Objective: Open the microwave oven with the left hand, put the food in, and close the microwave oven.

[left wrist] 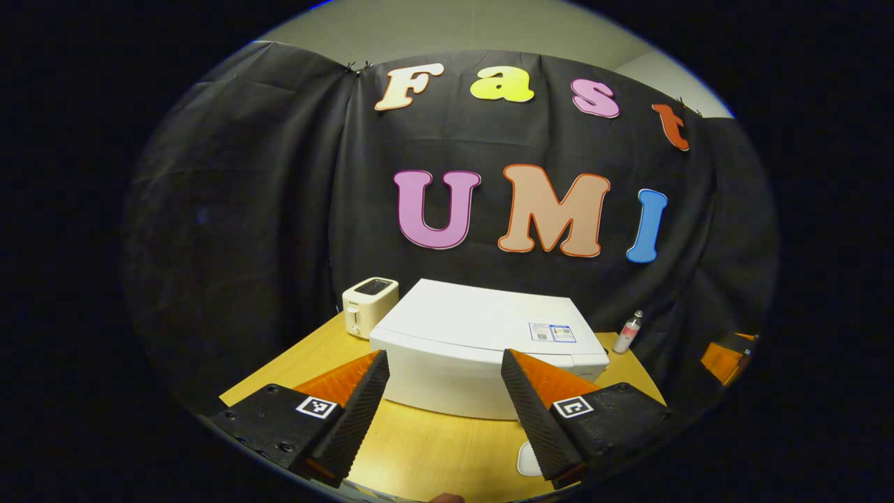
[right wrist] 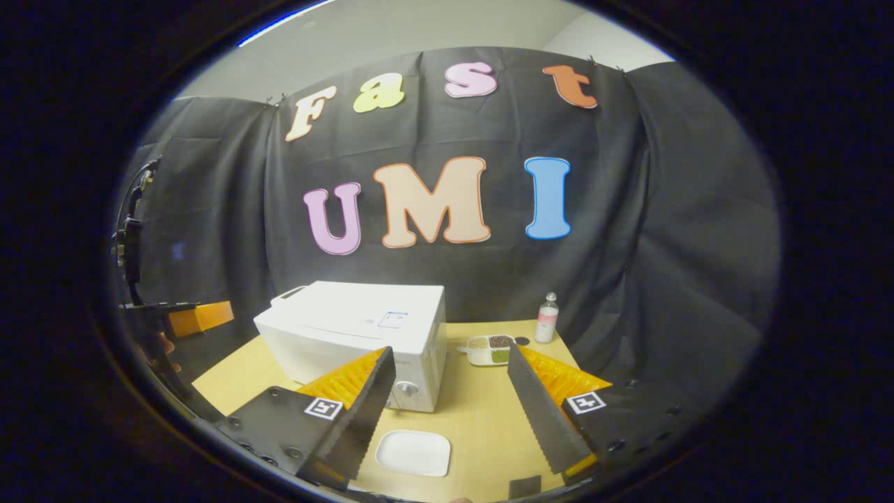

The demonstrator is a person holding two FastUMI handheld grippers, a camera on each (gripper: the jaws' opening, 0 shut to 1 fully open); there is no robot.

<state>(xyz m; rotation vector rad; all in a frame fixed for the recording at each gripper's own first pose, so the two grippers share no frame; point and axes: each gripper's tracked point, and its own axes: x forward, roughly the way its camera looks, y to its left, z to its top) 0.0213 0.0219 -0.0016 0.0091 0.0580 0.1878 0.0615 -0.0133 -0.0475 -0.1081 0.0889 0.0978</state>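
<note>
Left gripper view, nearest: the left gripper point(left wrist: 443, 405) is at the bottom of the frame, its jaws spread wide and holding nothing.
Left gripper view, just behind: the microwave oven point(left wrist: 482, 342) lies straight ahead between the two fingers, in the lower middle, door closed, long side across the frame.
Left gripper view, farther: a toaster point(left wrist: 369, 306) stands beside the oven's left rear corner, and a small bottle point(left wrist: 627, 332) stands at the right, both on the wooden table point(left wrist: 433, 447).
Right gripper view, nearest: the right gripper point(right wrist: 447, 412) is also released and empty; a white plate point(right wrist: 413, 453) lies on the table between its fingers, at the bottom.
Right gripper view, farther: the oven is left of centre, with its control knob at the near corner; a dish of food point(right wrist: 491, 348) sits to its right, near the bottle.
Key relation: I judge that the left gripper is the one nearer to the door, and it faces the door front. The handle side I cannot tell.
</note>
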